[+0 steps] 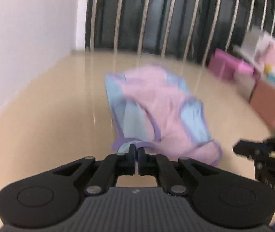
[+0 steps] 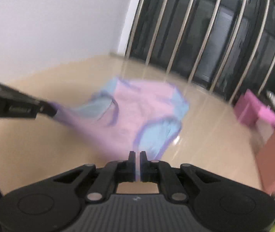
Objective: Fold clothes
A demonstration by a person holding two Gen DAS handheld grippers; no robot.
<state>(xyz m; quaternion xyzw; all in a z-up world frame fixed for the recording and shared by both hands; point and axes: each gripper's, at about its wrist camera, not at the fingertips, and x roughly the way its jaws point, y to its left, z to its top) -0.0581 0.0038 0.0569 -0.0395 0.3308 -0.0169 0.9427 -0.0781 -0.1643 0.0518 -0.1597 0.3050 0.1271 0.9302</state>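
Observation:
A small pink shirt with light blue sleeves and purple trim hangs in the air above the beige floor, blurred by motion. My left gripper is shut on its purple hem edge. My right gripper is shut on the opposite edge of the same shirt. The right gripper shows at the right edge of the left wrist view. The left gripper shows at the left of the right wrist view, pinching the cloth. The shirt stretches between the two grippers.
Glossy beige floor lies below. A white wall is at the left. A dark window with metal bars is behind. Pink boxes and a salmon box stand at the right.

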